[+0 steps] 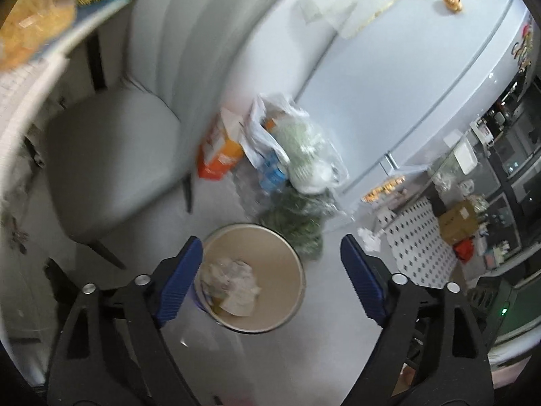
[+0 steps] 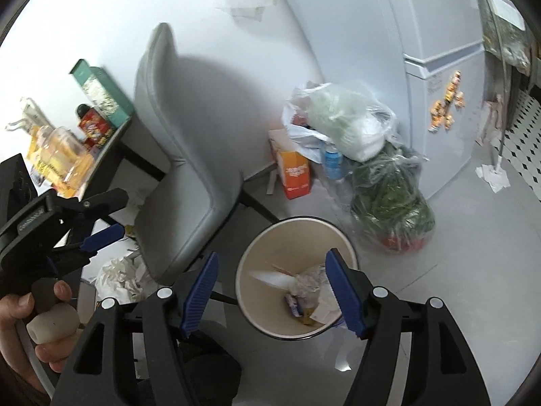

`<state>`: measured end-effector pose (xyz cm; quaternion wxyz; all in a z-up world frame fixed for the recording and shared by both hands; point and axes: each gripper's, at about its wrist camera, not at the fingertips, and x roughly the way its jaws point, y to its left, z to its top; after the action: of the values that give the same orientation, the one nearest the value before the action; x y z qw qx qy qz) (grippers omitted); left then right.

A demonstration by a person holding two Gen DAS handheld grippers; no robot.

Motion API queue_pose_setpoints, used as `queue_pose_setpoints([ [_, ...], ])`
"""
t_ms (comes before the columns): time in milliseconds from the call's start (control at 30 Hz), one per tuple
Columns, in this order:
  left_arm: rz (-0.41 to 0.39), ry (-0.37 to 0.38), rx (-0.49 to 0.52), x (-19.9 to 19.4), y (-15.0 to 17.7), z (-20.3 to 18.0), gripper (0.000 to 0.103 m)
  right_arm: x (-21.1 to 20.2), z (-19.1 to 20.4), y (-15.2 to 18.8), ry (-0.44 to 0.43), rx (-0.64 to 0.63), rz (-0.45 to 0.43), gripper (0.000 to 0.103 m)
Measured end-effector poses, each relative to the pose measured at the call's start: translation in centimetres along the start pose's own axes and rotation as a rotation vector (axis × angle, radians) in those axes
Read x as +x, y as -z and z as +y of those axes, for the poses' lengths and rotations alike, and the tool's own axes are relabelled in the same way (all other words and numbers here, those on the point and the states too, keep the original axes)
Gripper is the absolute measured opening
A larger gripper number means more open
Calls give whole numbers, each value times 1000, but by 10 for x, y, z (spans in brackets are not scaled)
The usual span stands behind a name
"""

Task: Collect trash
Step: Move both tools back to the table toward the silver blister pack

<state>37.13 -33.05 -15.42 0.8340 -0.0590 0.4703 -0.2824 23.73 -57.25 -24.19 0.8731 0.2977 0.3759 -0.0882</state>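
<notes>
Since both claws hang spread and empty above the round bin (image 2: 296,277), low in the frame centre, they look placed for dropping: crumpled trash (image 1: 233,280) lies inside it. Right claw (image 2: 270,291) and left claw (image 1: 270,270) pinch nothing; more paper (image 2: 118,277) lies lower left, under the chair (image 2: 189,155).
</notes>
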Motion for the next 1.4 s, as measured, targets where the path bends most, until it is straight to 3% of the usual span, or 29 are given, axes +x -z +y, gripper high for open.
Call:
queue_pose_setpoints([
  [33, -17, -12, -4, -11, -1, 5, 86, -2, 10, 0, -32, -5, 8, 66],
  [100, -39, -16, -16, -28, -3, 13, 86, -10, 29, 0, -56, -30, -5, 79],
  [200, -85, -39, -23, -59, -4, 24, 86, -25, 61, 2, -79, -87, -52, 87],
  [600, -235, -126, -82, -167, 17, 79, 86, -57, 156, 17, -174, -207, -58, 93],
  [767, -297, -162, -163, -209, 37, 114, 86, -66, 194, 30, -202, -264, -56, 96],
  [1400, -401, -285, -356, -306, 105, 226, 86, -68, 321, 95, -361, -449, 8, 96],
])
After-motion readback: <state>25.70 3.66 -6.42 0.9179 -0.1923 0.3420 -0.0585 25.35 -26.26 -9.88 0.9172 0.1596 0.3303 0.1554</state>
